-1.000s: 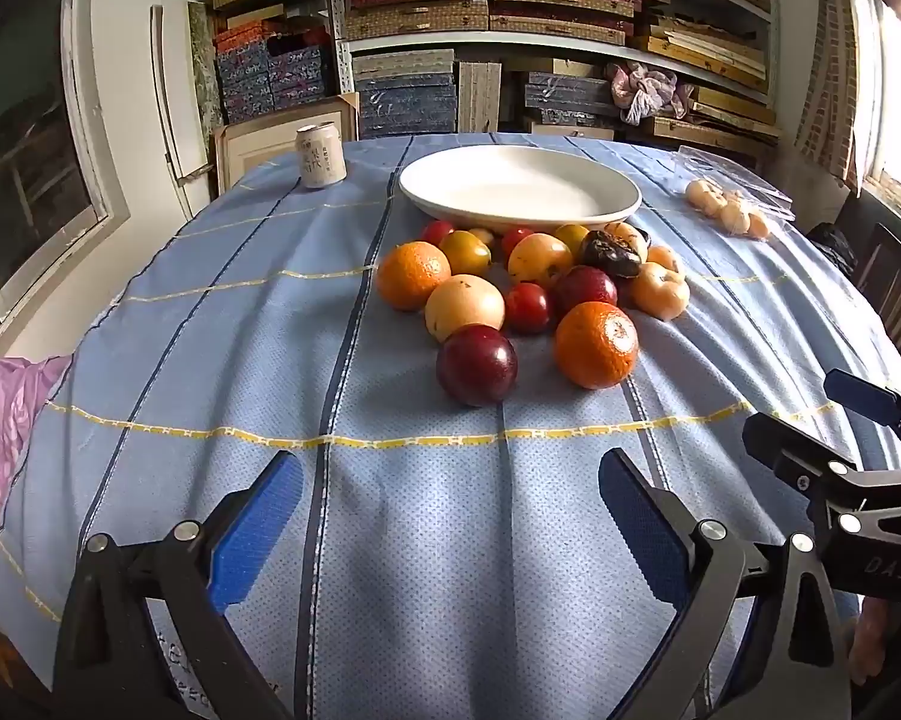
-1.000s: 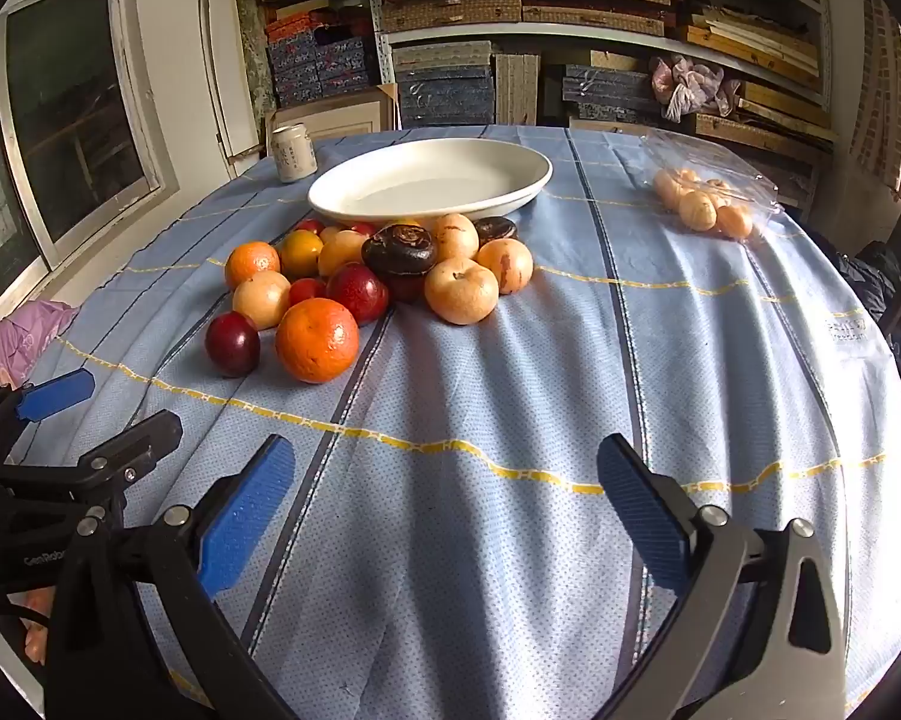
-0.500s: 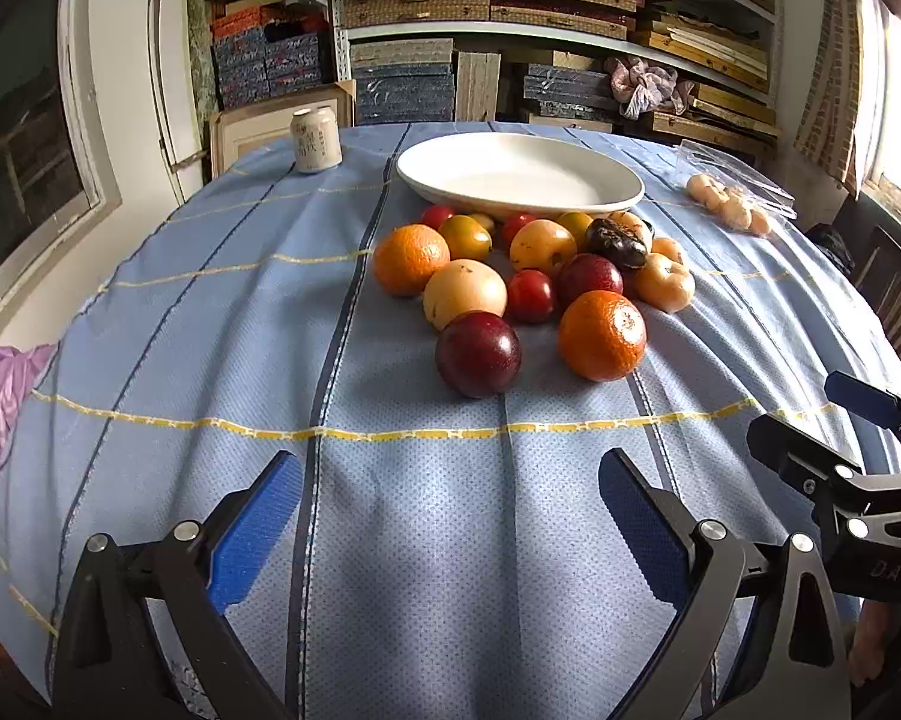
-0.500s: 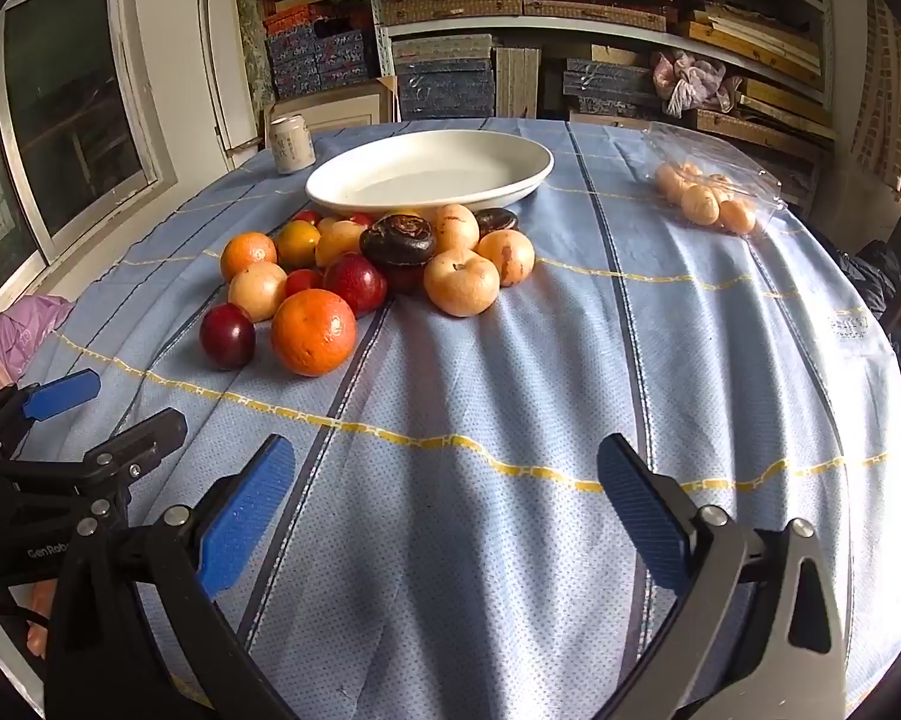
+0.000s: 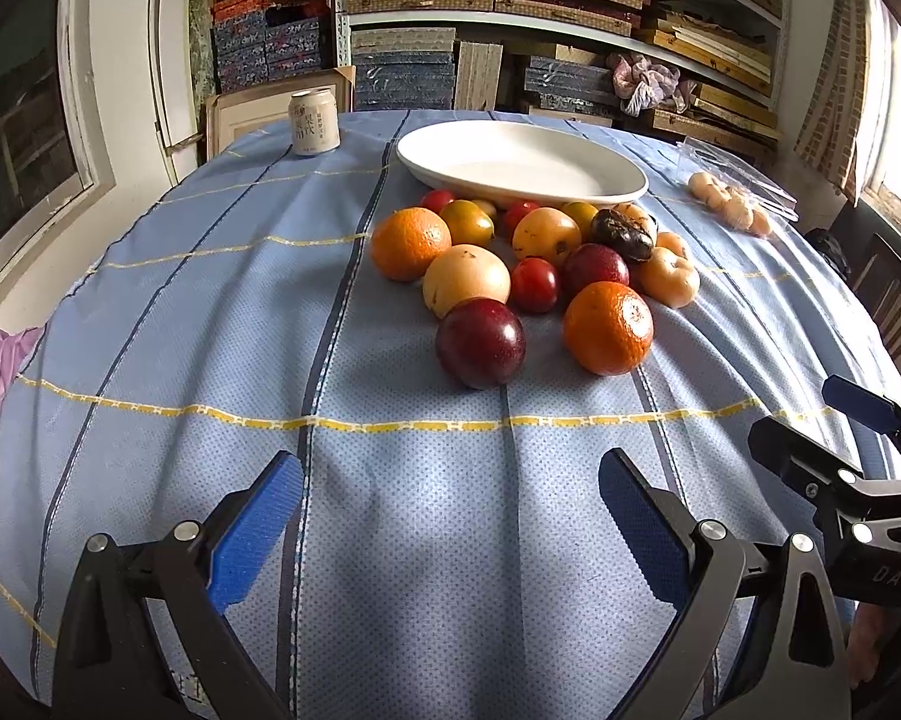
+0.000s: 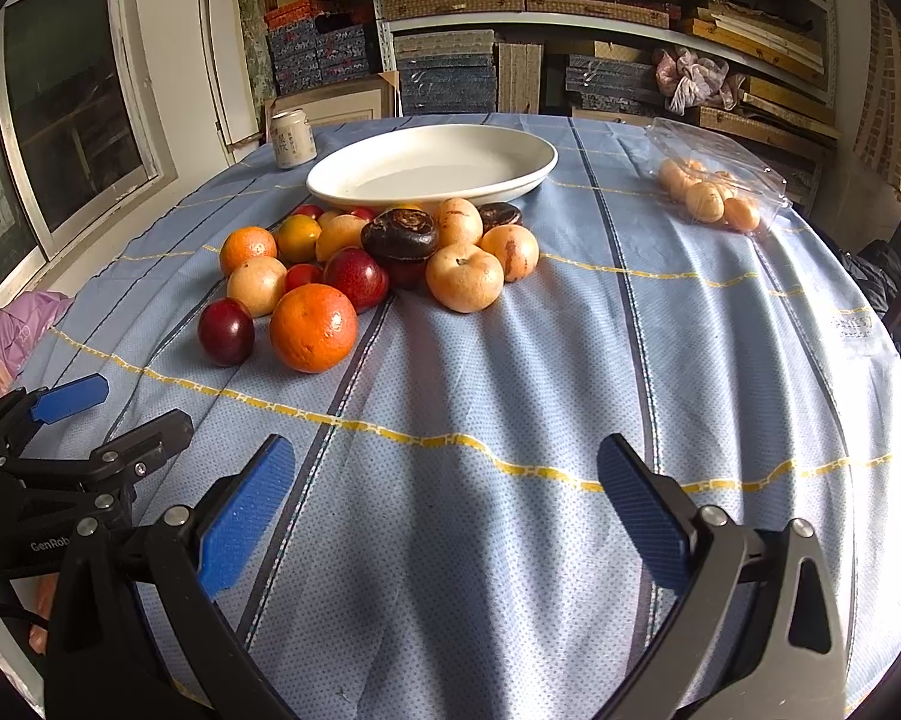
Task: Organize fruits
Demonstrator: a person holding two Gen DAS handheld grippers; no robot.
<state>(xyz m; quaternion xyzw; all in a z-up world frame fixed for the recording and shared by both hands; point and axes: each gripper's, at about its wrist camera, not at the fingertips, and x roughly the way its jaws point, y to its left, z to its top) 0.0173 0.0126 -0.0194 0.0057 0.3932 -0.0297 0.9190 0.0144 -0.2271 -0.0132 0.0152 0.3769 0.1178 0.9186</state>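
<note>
Both views nearer the fruit pile [image 5: 534,276], blue tablecloth [image 6: 510,360], box-stacked shelves [image 6: 570,12], both tongs wide, empty

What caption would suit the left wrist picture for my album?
Open left tool hovering over a blue tablecloth, facing a pile of fruit beside an empty white plate.

Bare tablecloth [image 5: 390,510] runs from the near edge to the fruit pile [image 5: 528,276]. The pile crowds the plate's [image 5: 522,162] near rim. Can [image 5: 313,122] stands near the far-left edge, bag [image 6: 714,180] near the far-right edge; open cloth between.
</note>
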